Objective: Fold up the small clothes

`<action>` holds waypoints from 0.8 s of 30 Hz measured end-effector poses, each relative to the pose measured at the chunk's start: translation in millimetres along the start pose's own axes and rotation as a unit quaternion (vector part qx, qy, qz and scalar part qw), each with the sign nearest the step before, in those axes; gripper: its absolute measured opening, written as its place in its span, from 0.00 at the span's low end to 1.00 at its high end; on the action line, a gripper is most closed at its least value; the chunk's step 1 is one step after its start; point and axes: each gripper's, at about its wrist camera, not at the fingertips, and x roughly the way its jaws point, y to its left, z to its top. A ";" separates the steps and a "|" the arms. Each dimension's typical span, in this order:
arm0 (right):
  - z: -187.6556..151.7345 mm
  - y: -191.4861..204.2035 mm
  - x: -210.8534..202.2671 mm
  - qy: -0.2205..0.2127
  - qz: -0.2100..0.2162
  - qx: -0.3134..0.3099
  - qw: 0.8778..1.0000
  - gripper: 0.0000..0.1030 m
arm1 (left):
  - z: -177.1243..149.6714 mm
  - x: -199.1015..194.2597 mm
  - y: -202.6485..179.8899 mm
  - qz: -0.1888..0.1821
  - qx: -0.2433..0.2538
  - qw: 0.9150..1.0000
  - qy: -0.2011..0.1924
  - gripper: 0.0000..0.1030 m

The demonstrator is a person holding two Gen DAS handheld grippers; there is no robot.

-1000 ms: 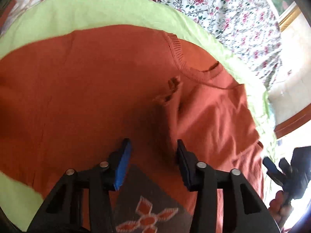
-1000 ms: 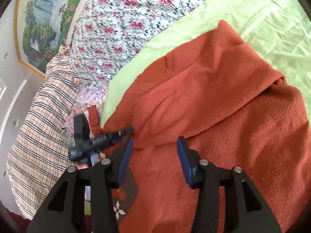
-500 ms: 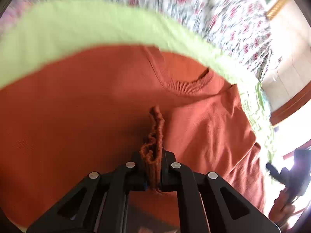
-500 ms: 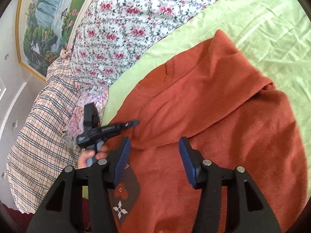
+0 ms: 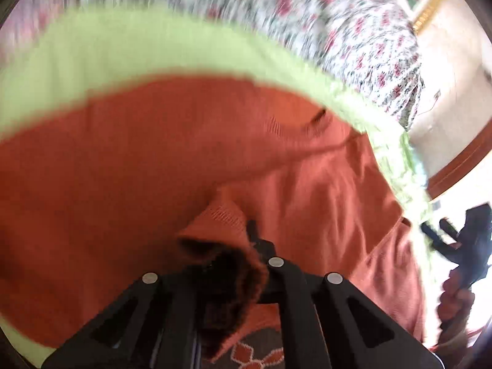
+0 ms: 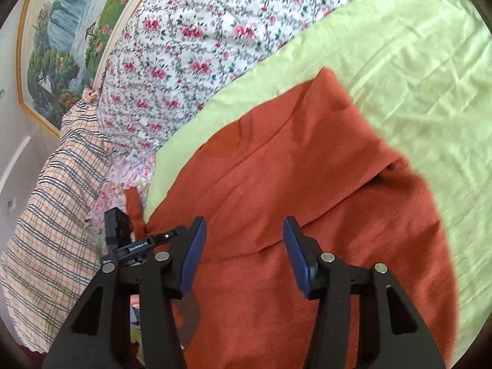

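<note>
Sweater (image 5: 323,190) cuff in left tool (image 5: 243,246)

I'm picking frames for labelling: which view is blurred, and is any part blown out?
Left wrist view: motion-smeared across the floral cloth and orange sweater, with white glare at the right edge. Right wrist view: sharp and evenly lit, fisheye bending only.

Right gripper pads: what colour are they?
Blue pads on the open right gripper, clearest in the right wrist view.
</note>
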 end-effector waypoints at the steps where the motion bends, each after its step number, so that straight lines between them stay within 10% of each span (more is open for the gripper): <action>1: 6.1 -2.7 -3.1 -0.009 -0.013 -0.006 1.000 0.52 | 0.8 -6.1 4.4 0.007 -0.002 1.000 -0.009 0.03; 7: 57.5 -31.0 22.6 -0.006 -0.149 -0.068 0.987 0.67 | -15.5 3.2 32.6 0.037 -0.029 0.999 0.015 0.03; 16: 98.9 -66.7 114.3 0.103 -0.194 -0.101 0.970 0.67 | -15.2 -5.5 42.7 0.068 -0.048 0.997 -0.005 0.03; 19: 100.9 -57.4 114.9 0.116 -0.198 -0.129 0.965 0.13 | -11.3 -4.8 34.2 0.075 -0.041 0.996 -0.008 0.03; 24: 110.0 -56.4 93.1 0.077 -0.215 -0.133 0.964 0.12 | -11.9 8.3 27.9 0.095 -0.025 0.995 -0.004 0.03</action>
